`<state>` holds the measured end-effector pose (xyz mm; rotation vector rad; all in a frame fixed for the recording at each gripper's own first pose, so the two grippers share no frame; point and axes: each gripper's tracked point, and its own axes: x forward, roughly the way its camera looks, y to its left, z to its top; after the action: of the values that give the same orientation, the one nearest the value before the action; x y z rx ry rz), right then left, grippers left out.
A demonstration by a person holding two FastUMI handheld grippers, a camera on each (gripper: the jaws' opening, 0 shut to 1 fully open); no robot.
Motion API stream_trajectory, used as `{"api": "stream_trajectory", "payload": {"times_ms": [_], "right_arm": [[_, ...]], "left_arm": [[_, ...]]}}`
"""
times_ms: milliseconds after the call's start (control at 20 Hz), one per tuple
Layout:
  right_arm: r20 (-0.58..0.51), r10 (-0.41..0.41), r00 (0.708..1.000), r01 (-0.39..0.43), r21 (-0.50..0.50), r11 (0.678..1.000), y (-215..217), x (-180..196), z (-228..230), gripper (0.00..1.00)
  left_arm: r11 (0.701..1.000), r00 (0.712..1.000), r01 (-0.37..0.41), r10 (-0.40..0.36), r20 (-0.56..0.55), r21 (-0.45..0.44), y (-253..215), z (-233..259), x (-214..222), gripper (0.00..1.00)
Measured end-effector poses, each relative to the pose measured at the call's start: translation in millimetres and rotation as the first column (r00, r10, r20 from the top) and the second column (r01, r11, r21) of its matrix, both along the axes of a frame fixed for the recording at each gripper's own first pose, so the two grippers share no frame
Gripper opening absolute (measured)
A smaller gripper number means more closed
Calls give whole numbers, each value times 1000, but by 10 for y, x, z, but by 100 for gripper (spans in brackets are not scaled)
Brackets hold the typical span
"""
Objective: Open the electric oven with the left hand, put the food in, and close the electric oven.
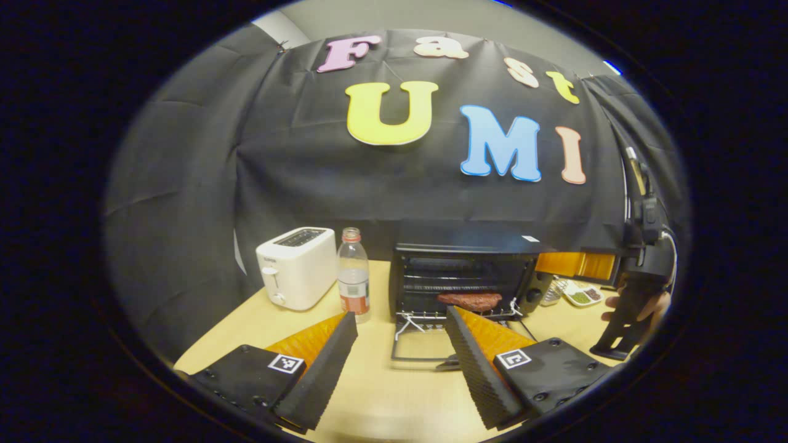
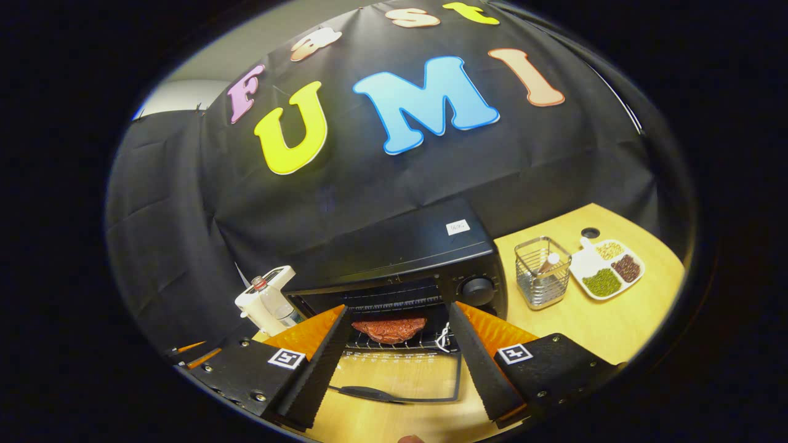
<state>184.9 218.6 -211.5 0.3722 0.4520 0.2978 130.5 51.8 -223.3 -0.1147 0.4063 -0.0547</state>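
A pale wooden bench stands before a black cloth wall, and on it sits the black electric oven with its glass door folded down flat onto the bench. In the left gripper view the left tongs are spread wide and grip nothing, hanging above the bench just in front of the oven's lowered door. In the right gripper view the right tongs are likewise parted and empty, poised over that door and facing the oven mouth. The food, a reddish-brown meat patty, lies on the wire rack inside the oven, near its front edge. Left of the oven stands a clear plastic bottle with a red cap, and beyond it a white toaster. Right of the oven are a wire mesh basket and, farther on, a white divided dish of beans. At the right edge of the left gripper view, a hand holds the other gripper beside the oven.
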Motion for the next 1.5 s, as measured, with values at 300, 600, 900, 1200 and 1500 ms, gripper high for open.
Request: {"api": "stream_trajectory", "payload": {"times_ms": [300, 600, 900, 1200, 1500], "right_arm": [[114, 7, 994, 9, -138, 990, -449, -385, 293, 98], [156, -7, 988, 45, -241, 970, -874, -749, 425, 98], [127, -74, 989, 112, -319, 941, -1329, -1025, 357, 98], [138, -115, 984, 161, -396, 904, -1669, -1170, 407, 98], [145, -110, 983, 161, -414, 896, -1706, -1166, 438, 98]], "left_arm": [[995, 990, 101, -101, -94, -7, -587, -476, -86, 100], [981, 945, 192, -191, -265, -22, -1099, -1154, -161, 98], [977, 888, 210, -199, -415, -20, -1274, -1705, -205, 98], [978, 886, 206, -172, -430, 33, -1297, -1864, -1, 99], [983, 903, 176, -145, -405, 42, -1296, -1817, -2, 98]]}}
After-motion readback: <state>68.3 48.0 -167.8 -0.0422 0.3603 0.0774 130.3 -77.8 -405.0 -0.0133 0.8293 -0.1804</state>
